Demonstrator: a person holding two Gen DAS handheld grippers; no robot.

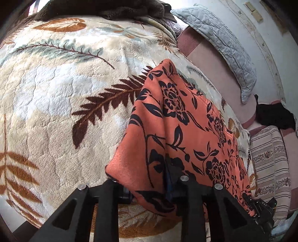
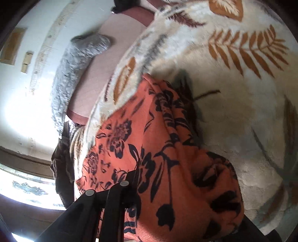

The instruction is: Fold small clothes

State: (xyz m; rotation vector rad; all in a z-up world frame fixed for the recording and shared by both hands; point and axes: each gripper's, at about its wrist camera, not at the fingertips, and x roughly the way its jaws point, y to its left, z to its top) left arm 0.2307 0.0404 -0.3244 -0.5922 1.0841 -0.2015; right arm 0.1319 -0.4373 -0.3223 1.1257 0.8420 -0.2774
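Note:
An orange garment (image 1: 178,119) with a black flower print lies lifted at its near edge over a cream leaf-patterned blanket (image 1: 55,89). My left gripper (image 1: 149,186) is shut on that near edge, and the cloth drapes between and over its black fingers (image 1: 109,201). In the left wrist view the other gripper (image 1: 262,210) shows at the garment's right corner. In the right wrist view the same garment (image 2: 167,158) bunches up over my right gripper (image 2: 160,188), which is shut on it. One finger (image 2: 113,201) shows; the cloth hides the other.
A grey quilted pillow (image 1: 223,50) and pink sheet (image 1: 214,78) lie past the blanket by the white wall. A dark brown throw (image 1: 111,7) sits at the far end. A striped cushion (image 1: 270,163) is at the right. A bright window (image 2: 24,186) is low left.

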